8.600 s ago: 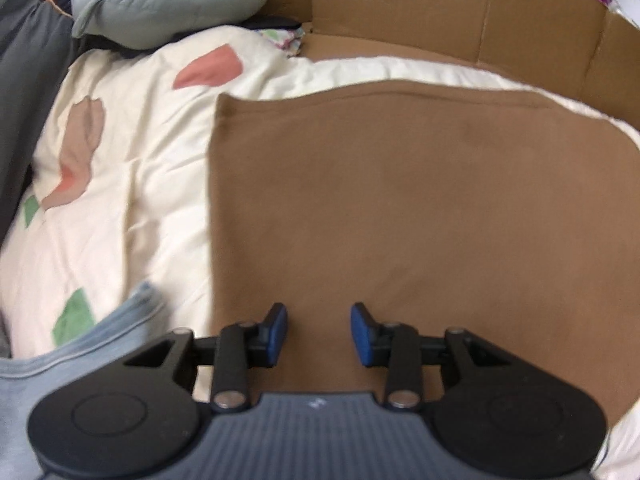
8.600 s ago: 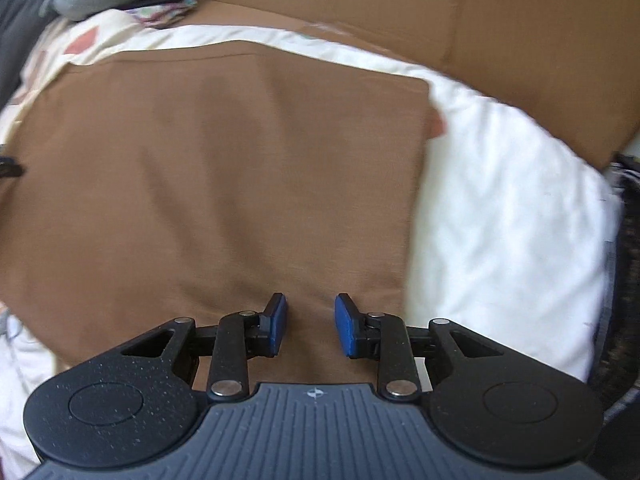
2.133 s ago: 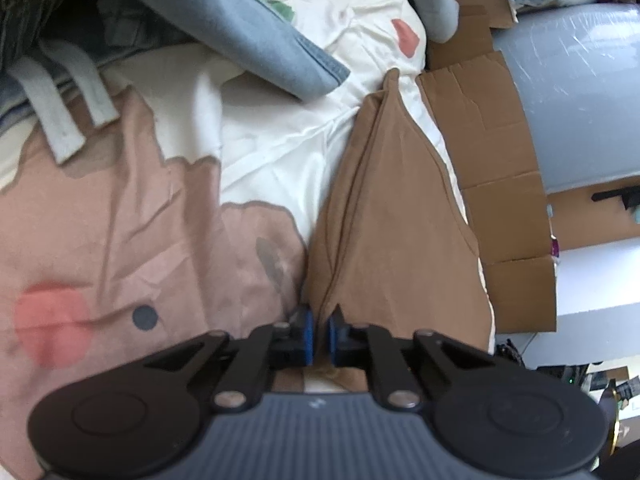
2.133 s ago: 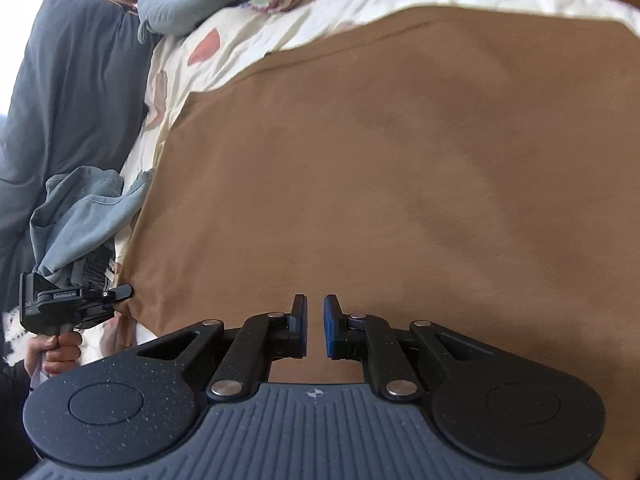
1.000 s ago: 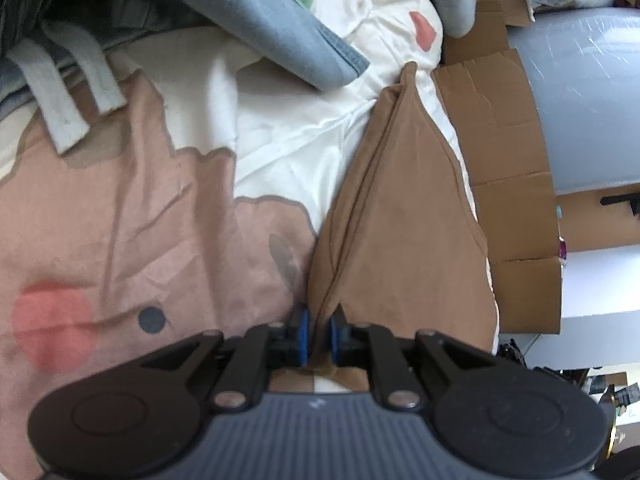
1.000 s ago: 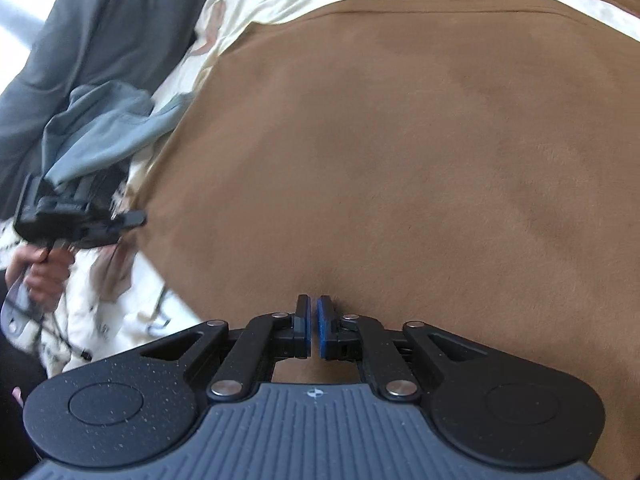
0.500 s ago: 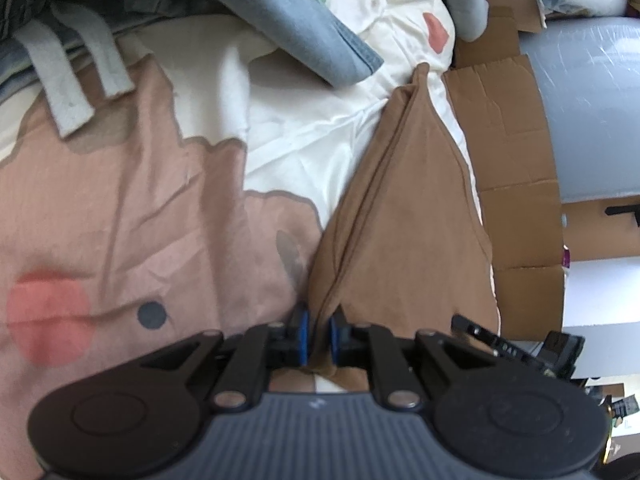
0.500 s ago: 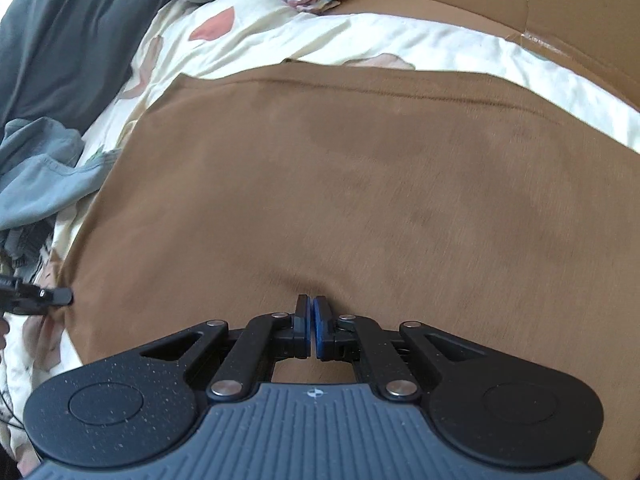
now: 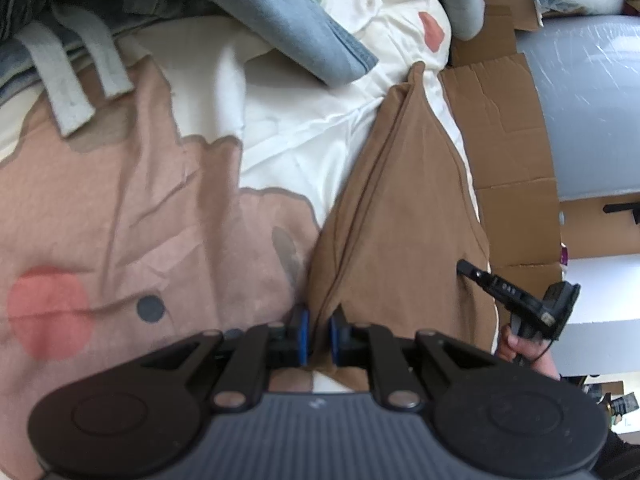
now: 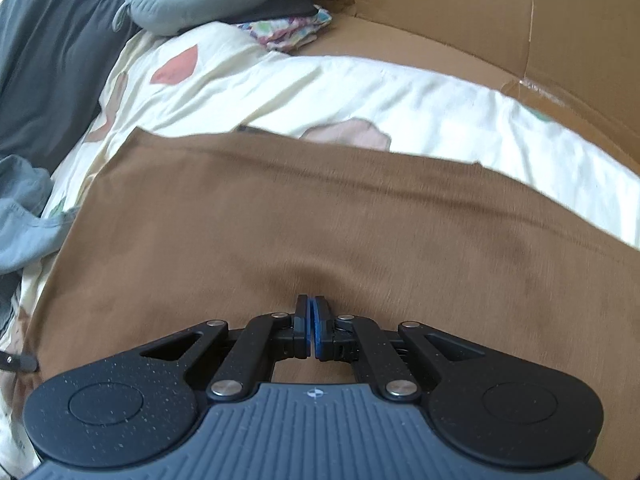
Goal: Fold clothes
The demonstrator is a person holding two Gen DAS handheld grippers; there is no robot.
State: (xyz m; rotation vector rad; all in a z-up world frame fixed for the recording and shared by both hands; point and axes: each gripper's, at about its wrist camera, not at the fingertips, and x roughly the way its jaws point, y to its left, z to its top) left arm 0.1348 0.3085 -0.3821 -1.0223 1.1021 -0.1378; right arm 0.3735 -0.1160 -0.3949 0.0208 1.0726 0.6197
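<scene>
- Our right hand-held gripper [image 10: 311, 330], jaws pinched together on the brown garment [image 10: 320, 240], has carried its edge across the bed [image 10: 360, 84]; more pale bedding now shows beyond the cloth.
- Our left hand-held gripper [image 9: 318, 334] stays clamped on the garment's near corner, unmoved.
- We judge the fold is under way, not yet laid down.

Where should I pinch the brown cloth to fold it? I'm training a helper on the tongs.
Take the brown cloth at its near edge, coming in low from the front. There the layers meet in a thin lip that lies flat on the bedspread, as the left tongs show, shut on a corner. The broad middle offers nothing to pinch.
</scene>
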